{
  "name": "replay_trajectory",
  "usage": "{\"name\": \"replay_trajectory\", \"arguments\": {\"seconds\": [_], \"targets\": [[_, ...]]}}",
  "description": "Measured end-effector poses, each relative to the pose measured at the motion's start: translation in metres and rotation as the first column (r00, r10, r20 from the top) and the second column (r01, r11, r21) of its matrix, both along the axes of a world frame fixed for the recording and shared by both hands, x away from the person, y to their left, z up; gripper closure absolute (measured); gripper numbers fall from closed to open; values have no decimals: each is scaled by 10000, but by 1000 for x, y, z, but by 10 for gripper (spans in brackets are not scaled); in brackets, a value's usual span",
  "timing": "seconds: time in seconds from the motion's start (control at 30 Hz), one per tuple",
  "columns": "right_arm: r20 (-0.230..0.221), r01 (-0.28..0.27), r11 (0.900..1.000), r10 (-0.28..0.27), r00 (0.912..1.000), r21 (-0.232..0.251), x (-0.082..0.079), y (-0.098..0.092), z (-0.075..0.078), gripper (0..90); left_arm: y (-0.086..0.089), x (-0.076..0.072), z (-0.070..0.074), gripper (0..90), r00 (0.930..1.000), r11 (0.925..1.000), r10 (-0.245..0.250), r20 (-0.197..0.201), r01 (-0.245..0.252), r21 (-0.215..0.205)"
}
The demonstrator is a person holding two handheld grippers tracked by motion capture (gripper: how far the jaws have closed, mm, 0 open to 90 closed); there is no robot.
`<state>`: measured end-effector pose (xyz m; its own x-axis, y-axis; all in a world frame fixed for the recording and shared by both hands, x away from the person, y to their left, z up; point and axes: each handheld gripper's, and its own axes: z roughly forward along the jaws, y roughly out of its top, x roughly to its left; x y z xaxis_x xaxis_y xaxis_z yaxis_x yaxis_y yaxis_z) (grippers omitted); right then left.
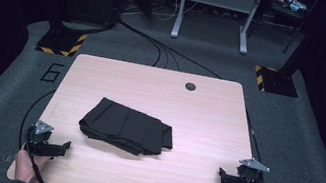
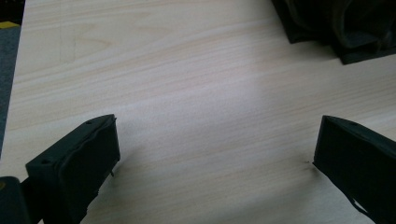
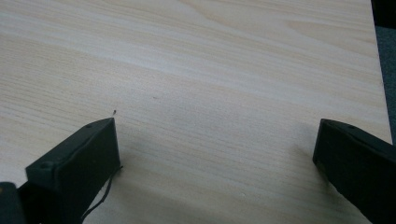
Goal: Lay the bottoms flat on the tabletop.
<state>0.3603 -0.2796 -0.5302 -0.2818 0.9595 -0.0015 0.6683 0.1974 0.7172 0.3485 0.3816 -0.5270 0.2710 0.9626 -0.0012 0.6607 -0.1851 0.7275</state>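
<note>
Cloth: lying folded mid-table, long axis left-right, nearer my left claw than my right claw; I am holding both 2 claws wide open, gripping nothing.

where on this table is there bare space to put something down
Bare wood runs across the far strip of the table between the round hole and the black cloth, and down both side margins. The near edge between the left gripper and right gripper is free too. Only the middle, under the cloth, is taken.
</note>
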Motion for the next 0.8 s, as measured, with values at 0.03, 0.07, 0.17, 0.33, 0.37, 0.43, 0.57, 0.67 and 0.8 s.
{"name": "replay_trajectory", "arguments": {"seconds": [0.03, 0.07, 0.17, 0.33, 0.37, 0.43, 0.57, 0.67, 0.8], "targets": [[-2, 2, 10000, -2, 10000, 2, 0, 0, 0, 0, -1, 1, 2, 0, 9999, 10000, -8, 119, 8, -14], [0, 1, 10000, -1, 10000, 1, 0, 0, 0, 0, -1, 1, 6, 0, 9999, 9999, -114, 31, 114, -19], [1, 6, 10000, -6, 10000, 2, 0, 0, 0, 0, -4, 5, 15, 0, 9993, 9996, -220, 310, 225, -148], [-7, 34, 10000, -34, 10000, 35, 0, 0, 0, 0, -12, 12, 34, 0, 9969, 9985, -525, 579, 533, -114], [4, 32, 10000, -32, 10000, 33, 0, 0, 0, 0, -14, 14, 37, 0, 9959, 9980, -607, 665, 618, -139], [-3, 63, 10000, -63, 10000, 30, 0, 0, 0, 0, -19, 18, 43, 0, 9944, 9969, -765, 734, 777, -138], [2, 74, 10000, -74, 10000, 31, 0, 0, 0, 0, -30, 28, 55, 0, 9896, 9936, -1128, 891, 1133, -7], [8, 84, 10000, -84, 10000, 29, 0, 0, 0, 0, -38, 35, 64, 1, 9858, 9904, -1381, 960, 1382, 53], [6, 93, 10000, -93, 10000, 22, 0, 0, 0, 1, -50, 48, 72, 1, 9799, 9852, -1711, 1025, 1707, 130]]}}
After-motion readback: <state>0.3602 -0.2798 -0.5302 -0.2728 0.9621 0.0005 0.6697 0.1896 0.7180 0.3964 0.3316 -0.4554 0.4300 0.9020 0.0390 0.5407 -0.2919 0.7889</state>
